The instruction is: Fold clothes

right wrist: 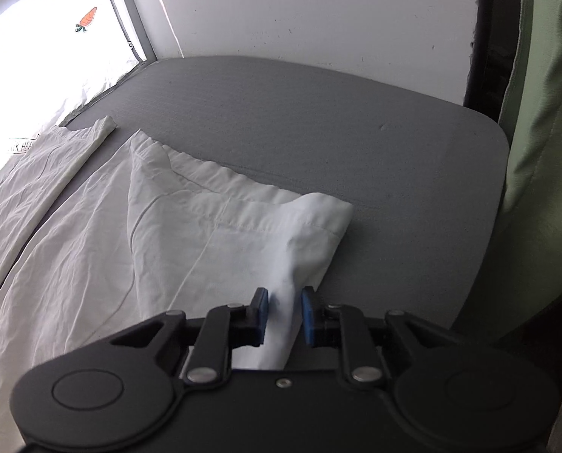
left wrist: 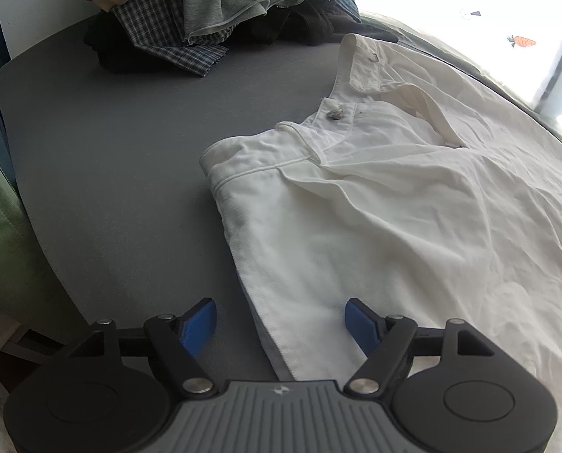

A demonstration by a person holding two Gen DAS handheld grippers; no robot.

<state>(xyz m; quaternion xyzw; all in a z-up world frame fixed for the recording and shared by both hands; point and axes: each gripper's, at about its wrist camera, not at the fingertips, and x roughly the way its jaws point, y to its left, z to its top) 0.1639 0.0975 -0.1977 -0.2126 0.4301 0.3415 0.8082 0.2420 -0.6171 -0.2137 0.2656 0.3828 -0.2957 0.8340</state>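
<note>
While white trousers (left wrist: 375,207) lie flat, left gripper (left wrist: 281,324) wide over edge, right gripper (right wrist: 284,309) pinching hem.

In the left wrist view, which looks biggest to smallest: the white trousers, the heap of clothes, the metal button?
1. white trousers
2. heap of clothes, though it lies farther away
3. metal button

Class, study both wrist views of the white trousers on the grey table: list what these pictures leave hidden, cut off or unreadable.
- Left wrist view: the trousers legs run off the right edge.
- Left wrist view: the clothes pile is cut by the top edge, lower garments buried.
- Right wrist view: the hem corner inside the right claw disappears behind its body.
- Right wrist view: the label is cropped and glare-washed.
</note>
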